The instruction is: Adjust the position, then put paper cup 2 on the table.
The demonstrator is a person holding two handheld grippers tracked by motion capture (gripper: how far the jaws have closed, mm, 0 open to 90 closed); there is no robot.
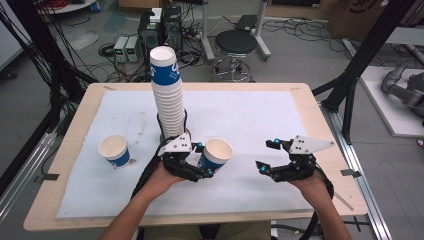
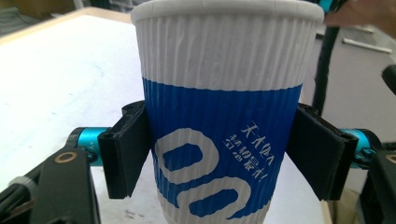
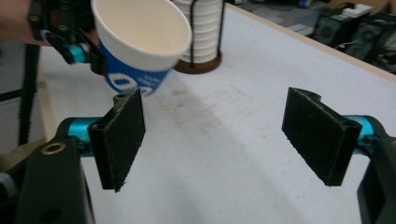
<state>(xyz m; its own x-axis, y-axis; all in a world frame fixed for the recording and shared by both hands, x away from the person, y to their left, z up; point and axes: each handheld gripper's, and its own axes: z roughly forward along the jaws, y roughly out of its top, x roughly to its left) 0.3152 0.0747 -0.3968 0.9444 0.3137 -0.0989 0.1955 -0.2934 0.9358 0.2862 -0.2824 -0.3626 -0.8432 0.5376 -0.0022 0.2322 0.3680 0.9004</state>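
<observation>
While your left gripper [image 1: 200,160] sits just in front of the tall cup stack [image 1: 167,97], its two black jaws stand on either side of a blue-and-white paper cup [image 1: 216,155]. In the left gripper view each pad lies flat against the ribbed wall of that cup [image 2: 224,121], at the height of the blue band, with no gap to be seen on either side, so you are gripping it across its width. The jaws are partly spread, as wide as the cup's body.

The cup's long axis runs from base to rim. In the left gripper view it stands upright between the jaws, mouth up. In the right gripper view the same cup [image 3: 140,42] looks tilted, its open mouth leaning toward that camera and its base off the white mat [image 3: 224,140]. In the high view its mouth faces up and slightly toward your right side.

Your right gripper [image 1: 272,157] is well apart from the cup, over the right part of the mat. Its jaws are spread wide with bare mat between them, holding and touching nothing.

A second cup [image 1: 115,150] stands upright on the mat to the left of the stack.
</observation>
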